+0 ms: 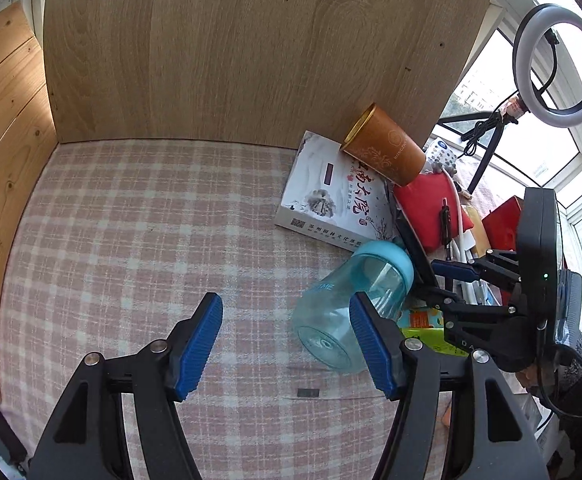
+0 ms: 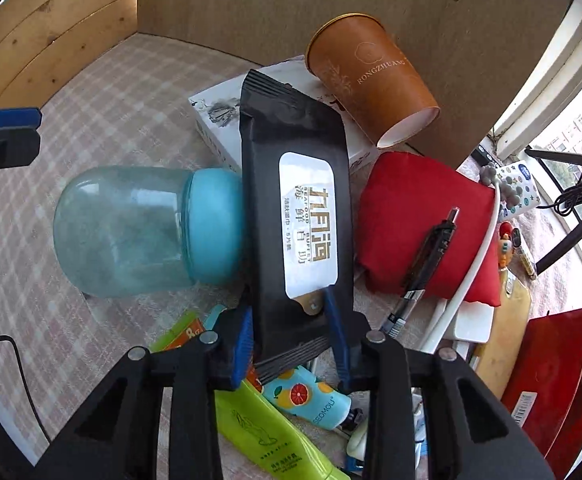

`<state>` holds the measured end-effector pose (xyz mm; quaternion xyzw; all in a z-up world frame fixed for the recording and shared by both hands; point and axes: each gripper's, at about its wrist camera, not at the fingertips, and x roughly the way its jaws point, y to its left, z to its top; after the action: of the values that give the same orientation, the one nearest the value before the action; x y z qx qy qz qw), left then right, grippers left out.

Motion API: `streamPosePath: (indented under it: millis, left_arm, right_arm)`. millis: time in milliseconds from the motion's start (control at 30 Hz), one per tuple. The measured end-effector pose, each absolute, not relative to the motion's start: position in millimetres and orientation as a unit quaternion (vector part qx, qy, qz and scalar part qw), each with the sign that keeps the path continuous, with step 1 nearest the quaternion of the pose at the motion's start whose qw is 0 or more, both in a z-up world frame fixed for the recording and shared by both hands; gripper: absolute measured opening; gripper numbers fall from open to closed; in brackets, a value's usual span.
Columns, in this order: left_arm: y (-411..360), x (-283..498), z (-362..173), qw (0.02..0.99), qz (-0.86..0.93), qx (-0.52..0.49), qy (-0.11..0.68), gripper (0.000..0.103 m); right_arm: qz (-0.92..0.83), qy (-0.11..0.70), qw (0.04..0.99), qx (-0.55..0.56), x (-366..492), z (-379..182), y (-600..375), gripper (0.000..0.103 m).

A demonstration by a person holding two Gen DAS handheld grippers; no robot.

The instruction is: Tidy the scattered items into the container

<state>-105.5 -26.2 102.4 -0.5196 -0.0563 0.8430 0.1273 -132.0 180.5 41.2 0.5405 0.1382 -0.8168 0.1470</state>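
Blue-padded fingers (image 1: 195,344) of the left gripper (image 1: 287,344) stand wide apart over the pink checked cloth (image 1: 131,240), holding nothing; the right-hand pad sits in front of the base of a clear blue bottle (image 1: 347,300) that lies on its side, and whether pad and bottle touch cannot be told. From the right wrist camera, the right gripper (image 2: 291,340) is closed on the near end of a black wipes packet (image 2: 295,208) with a white label, the packet reaching forward and resting against the bottle's blue cap and over the corner of a white box (image 2: 219,120). That packet shows only as a dark edge in the left wrist view, which instead shows the right gripper from the side, at the far right. Only the right wrist view shows what lies under the gripper: a green tube (image 2: 267,436) and a small tube printed with fruit (image 2: 307,396). Both views show a brown paper cup (image 1: 387,148) lying tipped on the white box against the wooden back panel (image 1: 231,52), and a red cushion-like pouch (image 2: 427,224) with a black pen (image 2: 427,260) and a white cable across it. A ring light (image 1: 559,64) by the window appears in the left wrist view alone. At the right edge of the right wrist view sits a red box (image 2: 555,380); whether it is the container cannot be told.
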Motion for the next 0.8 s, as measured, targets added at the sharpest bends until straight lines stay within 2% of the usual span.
streamPosePath:
  millis: [67, 133, 300, 433, 533, 600, 633, 667, 800]
  left_arm:
    - [-28, -104, 102, 0.125, 0.843, -0.519, -0.056, 0.063]
    - [-28, -102, 104, 0.125, 0.845, -0.518, -0.055, 0.063]
    - [-31, -93, 111, 0.127, 0.849, -0.511, -0.058, 0.063]
    - [-32, -83, 117, 0.132, 0.851, -0.506, -0.057, 0.063]
    - [-29, -75, 119, 0.136, 0.850, -0.506, -0.048, 0.063]
    - [-26, -68, 118, 0.140, 0.849, -0.508, -0.041, 0.063]
    - [-24, -64, 117, 0.143, 0.848, -0.509, -0.039, 0.063]
    - [-22, -60, 116, 0.147, 0.846, -0.511, -0.036, 0.063]
    - [-14, -43, 111, 0.161, 0.840, -0.517, -0.025, 0.063]
  right_arm:
    - [-0.827, 0.125, 0.142, 0.529, -131, 55, 190, 0.016]
    - [-0.832, 0.102, 0.144, 0.526, -128, 71, 201, 0.011]
    - [-0.828, 0.024, 0.193, 0.526, -102, 110, 214, 0.011]
    - [-0.807, 0.010, 0.255, 0.533, -56, 124, 191, 0.014]
    - [-0.787, 0.002, 0.313, 0.532, -22, 128, 177, 0.012]
    - [-0.786, 0.011, 0.294, 0.543, -10, 128, 178, 0.017]
    - [-0.786, 0.004, 0.279, 0.552, -6, 127, 184, 0.026]
    - [-0.787, -0.007, 0.265, 0.557, -2, 127, 192, 0.030]
    - [-0.795, -0.081, 0.248, 0.548, 20, 136, 240, 0.030]
